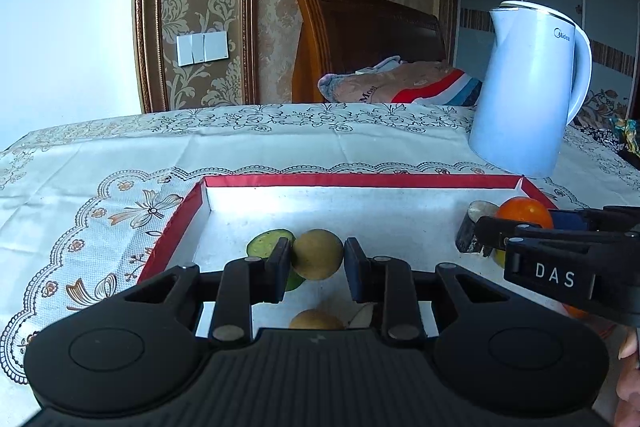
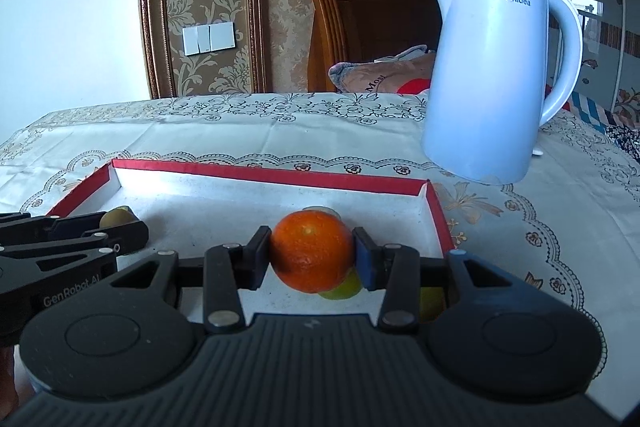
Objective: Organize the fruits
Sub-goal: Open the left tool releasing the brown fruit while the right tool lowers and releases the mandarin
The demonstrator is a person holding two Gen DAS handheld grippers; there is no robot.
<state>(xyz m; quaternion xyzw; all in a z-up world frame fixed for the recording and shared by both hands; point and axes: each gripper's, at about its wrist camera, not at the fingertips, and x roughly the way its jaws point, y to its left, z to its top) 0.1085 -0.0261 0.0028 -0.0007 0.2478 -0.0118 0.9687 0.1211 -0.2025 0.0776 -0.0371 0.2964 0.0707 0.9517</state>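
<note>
Right, both grippers are over the red-rimmed tray (image 2: 280, 175), each working a fruit. My right gripper (image 2: 310, 254) is clamped on the orange (image 2: 310, 251); both pads press its sides at the widest part, so that's a real grasp. Just below and behind the orange sits a green-yellow fruit (image 2: 346, 289), touching or nearly so, can't tell which.

My left gripper (image 1: 317, 261) brackets the small brown fruit (image 1: 317, 254). The left pad touches it; the right pad looks a hair off, so I can't tell if it's gripped or only straddled. A green slice (image 1: 267, 241) lies just left of that pad, partly behind it. Another brown fruit (image 1: 316, 321) lies closer in, under the gripper body.

Handling, my guess: the orange is light, firm, with a slightly grippy peel, and round, so it can roll if set down carelessly. Taking it at the equator is right. The brown fruit looks smooth, hard and small, likely to squirt out if pinched off-centre, so I'd hold it dead across the middle.

Room: ahead of both grippers the tray floor is bare up to the far rim. The low walls need a lift to clear. The white kettle (image 2: 486, 75) stands beyond the tray, ahead-right of my right gripper, so wide swings that way are risky. The two grippers are close side by side, so I mind the gap.
</note>
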